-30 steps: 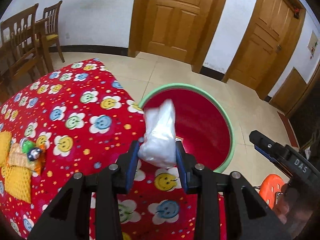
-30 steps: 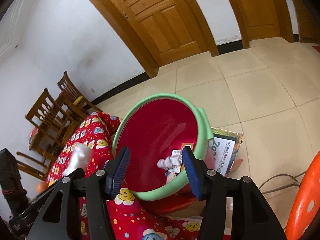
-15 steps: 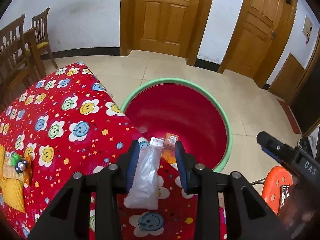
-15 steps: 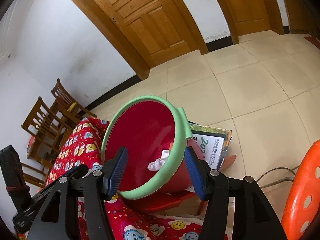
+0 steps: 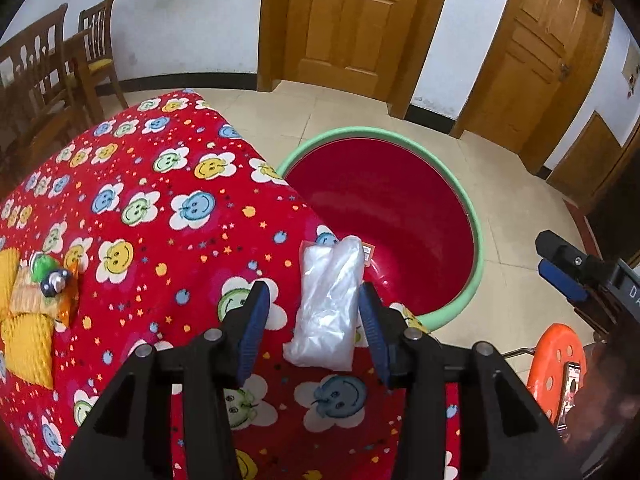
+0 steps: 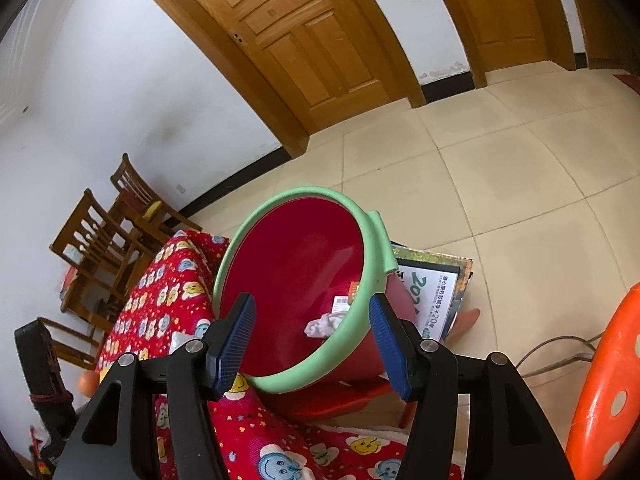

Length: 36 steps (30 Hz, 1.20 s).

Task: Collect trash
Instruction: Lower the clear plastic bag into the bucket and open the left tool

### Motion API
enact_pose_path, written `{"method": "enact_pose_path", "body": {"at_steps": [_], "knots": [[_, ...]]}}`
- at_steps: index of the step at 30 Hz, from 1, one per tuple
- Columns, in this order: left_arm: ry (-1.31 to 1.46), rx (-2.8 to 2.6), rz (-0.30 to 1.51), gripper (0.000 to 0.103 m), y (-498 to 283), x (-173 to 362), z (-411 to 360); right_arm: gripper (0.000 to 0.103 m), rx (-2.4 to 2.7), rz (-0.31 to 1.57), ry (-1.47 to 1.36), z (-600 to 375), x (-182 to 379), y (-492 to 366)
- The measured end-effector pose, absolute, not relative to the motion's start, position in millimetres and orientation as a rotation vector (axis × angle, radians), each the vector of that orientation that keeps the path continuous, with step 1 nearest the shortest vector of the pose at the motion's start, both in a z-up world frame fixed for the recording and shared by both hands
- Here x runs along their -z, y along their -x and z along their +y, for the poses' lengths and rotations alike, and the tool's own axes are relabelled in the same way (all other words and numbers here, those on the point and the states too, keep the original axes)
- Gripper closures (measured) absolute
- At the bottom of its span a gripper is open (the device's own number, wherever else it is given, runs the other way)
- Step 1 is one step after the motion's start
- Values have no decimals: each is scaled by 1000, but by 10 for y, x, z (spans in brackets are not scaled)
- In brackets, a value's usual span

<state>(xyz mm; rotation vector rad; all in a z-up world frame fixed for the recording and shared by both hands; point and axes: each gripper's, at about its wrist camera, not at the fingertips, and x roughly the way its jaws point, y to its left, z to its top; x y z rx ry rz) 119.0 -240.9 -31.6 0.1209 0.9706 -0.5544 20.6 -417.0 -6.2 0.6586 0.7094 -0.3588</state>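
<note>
**Between the left fingers: loose bag, not yet binned**

Between the spread fingers of the left gripper (image 5: 314, 326) a clear plastic bag (image 5: 330, 304) lies on the red smiley tablecloth (image 5: 160, 216). Pads stand apart on both sides w/ gaps showing, so the bag looks free, not pinched. Its far end pokes toward the table edge, right by the tub, which is probably why it sits there: a short hop from cloth to bin.

Right gripper (image 6: 316, 344) is also spread wide, holding nothing; it hangs over the near rim of the red tub w/ green rim (image 6: 372, 240), seemingly lined up on the bin w/o touching it.

Farther left on the cloth, well apart from the bag: yellow mesh pieces (image 5: 28, 344) and an orange wrapper w/ a green thing on top (image 5: 48, 284). More trash to fetch, I'd guess.

Beyond the table edge, the tub sits lower, beside the table, so stuff can drop straight in. Inside it: crumpled white paper (image 6: 322, 326) and a barcode label or two (image 6: 342, 304); the small scraps are hard to read.

Past the tub: a printed board (image 6: 434, 292) leaning by it, an orange stool (image 6: 608, 384) at right, then tile floor, wooden chairs (image 6: 100, 248) and doors (image 6: 304, 36).

Next step, as I judge it: regrip the bag and carry it over the rim. Thin film may slip or snag.
</note>
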Motion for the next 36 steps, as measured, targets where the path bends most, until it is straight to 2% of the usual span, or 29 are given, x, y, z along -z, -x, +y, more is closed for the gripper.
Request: {"method": "enact_pose_path", "body": {"at_steps": [3,5,6,26,28,31,36], "knots": [[-130,568,990,58,-1159,352,-2425,43,356,710,-660,-4185,73,-209],[-127,585,1016,69,-1141,399,-2434,43,358,708,-661,-4183,76,-208],[-123,591,1026,71,-1132,417,-2433,43,358,708,-662,-4184,79,-207],[-154,657,954,73,-1325,305,-2975,43,386,704,-684,-4265,119,-166],[-145,654,953,69,-1352,305,-2979,43,388,704,-686,-4263,123,-163],[-124,643,946,53,-1376,276,-2939,43,389,705,-686,-4256,115,-161],[-117,621,931,49,-1386,218,-2838,43,381,707,-680,-4233,101,-164]]}}
